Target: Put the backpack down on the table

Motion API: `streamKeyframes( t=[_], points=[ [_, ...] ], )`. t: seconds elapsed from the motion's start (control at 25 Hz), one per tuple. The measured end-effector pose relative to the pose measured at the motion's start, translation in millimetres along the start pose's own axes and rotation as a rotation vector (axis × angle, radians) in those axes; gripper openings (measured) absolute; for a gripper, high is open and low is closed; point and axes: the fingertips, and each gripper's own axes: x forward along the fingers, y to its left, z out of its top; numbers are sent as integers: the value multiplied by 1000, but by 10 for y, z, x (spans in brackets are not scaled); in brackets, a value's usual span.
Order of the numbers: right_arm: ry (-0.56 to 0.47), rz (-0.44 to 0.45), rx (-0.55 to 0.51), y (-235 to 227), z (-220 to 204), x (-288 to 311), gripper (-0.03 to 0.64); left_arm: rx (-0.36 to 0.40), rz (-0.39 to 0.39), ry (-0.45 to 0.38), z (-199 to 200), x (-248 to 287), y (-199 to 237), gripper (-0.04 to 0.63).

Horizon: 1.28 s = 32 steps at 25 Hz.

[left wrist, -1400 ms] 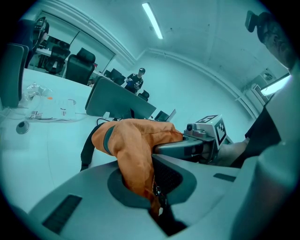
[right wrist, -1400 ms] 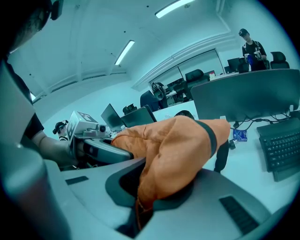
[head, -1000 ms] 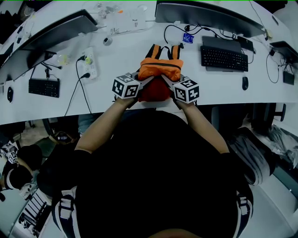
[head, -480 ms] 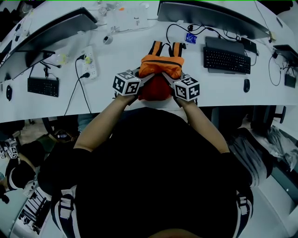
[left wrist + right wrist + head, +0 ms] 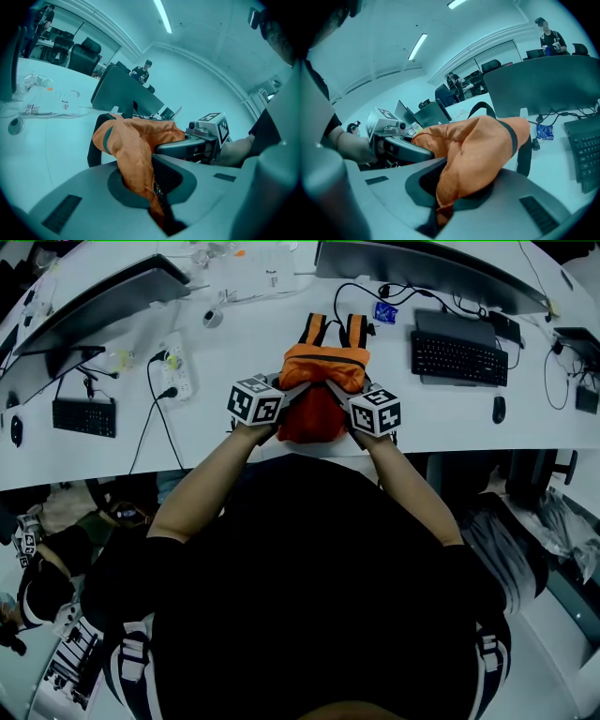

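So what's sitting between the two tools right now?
The orange backpack: the head view shows it between the left tool and right tool, and each tool's own view shows its fabric pinched.

The white table [image 5: 244,352] carries a large keyboard [image 5: 458,360], a small keyboard [image 5: 84,416], a mouse [image 5: 499,410] and a power strip [image 5: 177,367].

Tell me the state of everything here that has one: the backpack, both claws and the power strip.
backpack, bunched, gripped on both sides
left claw, shut on backpack
right claw, shut on backpack
power strip, one black plug in
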Motion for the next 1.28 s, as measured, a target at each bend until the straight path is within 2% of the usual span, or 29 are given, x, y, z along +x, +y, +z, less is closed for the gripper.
streamKeyframes(
  t=[0.2, 0.44, 1.28],
  points=[
    [15, -3, 3, -84, 3, 96, 29, -7, 7, 10, 5, 56, 122, 38],
    [37, 0, 19, -176, -20, 205, 29, -50, -3, 24, -16, 125, 263, 38],
    [106, -16, 61, -558, -205, 580, 31, -89, -31, 100, -164, 424, 731, 38]
  ],
)
